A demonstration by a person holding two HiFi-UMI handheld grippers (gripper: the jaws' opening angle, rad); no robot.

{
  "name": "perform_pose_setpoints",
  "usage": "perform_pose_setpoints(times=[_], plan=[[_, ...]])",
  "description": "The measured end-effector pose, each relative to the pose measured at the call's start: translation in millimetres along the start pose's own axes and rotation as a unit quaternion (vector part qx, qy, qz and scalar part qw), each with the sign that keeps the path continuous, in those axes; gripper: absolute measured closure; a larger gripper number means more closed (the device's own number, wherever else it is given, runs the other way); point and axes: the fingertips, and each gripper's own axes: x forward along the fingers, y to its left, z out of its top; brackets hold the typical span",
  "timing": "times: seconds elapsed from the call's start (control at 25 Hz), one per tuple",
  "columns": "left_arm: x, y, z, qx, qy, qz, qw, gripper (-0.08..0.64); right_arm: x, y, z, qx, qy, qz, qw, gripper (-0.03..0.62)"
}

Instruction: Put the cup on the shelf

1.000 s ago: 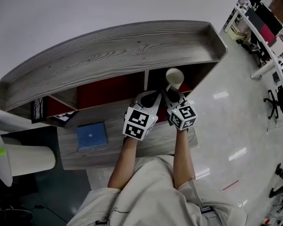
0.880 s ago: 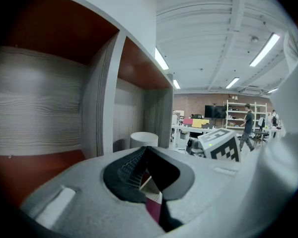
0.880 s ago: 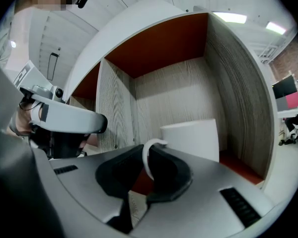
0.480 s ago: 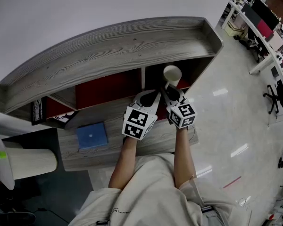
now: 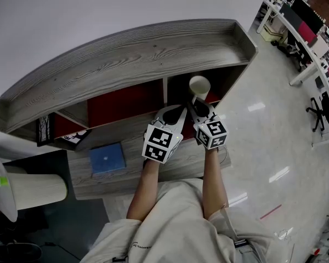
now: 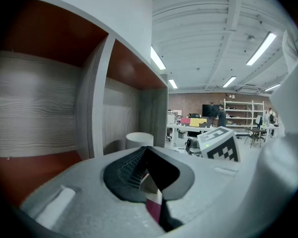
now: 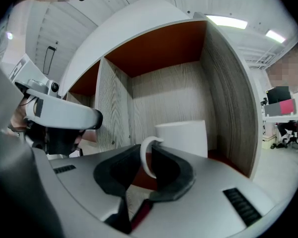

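At the far left of the head view a cream cylinder (image 5: 38,189) lies low beside the furniture, and a flat blue square box (image 5: 106,158) rests on the grey wooden ledge (image 5: 93,182) in front of the compartments. Above the ledge stands the long grey wood-grain shelf unit with red back panels (image 5: 126,53), split by upright dividers into open compartments.

The left gripper (image 5: 174,114) is held just in front of the divider between the middle and right compartments. In the left gripper view its claw (image 6: 145,148) is pressed together at the tips, with nothing held. The same view shows the cup (image 6: 139,139) beyond the tips and the right gripper's marker cube (image 6: 219,145) close on the right.

Just beside it, the right gripper (image 5: 198,104) points into the right-hand compartment. In the right gripper view its claw (image 7: 146,151) pinches the loop handle of the white cylindrical cup (image 7: 186,135), the dark pads sitting on either side of the handle. The cup (image 5: 199,86) stands upright inside the right-end compartment, near its right wall. Its base is hidden behind the gripper, so I cannot tell whether it rests on the compartment floor.

Further right, white office desks (image 5: 304,43) stand on the glossy floor
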Motion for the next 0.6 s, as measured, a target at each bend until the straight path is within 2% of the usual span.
perform_pose_setpoints(times=[0.36, 0.6], plan=[[1, -2, 0, 0.003, 0.000, -0.006, 1.0000, 0.551, -8, -20, 0, 0.003, 0.003, -0.043, 0.999, 0.512], [2, -4, 4, 0.007, -0.005, -0.008, 0.9999, 0.551, -17, -45, 2, 0.011, 0.014, -0.107, 0.994, 0.509]])
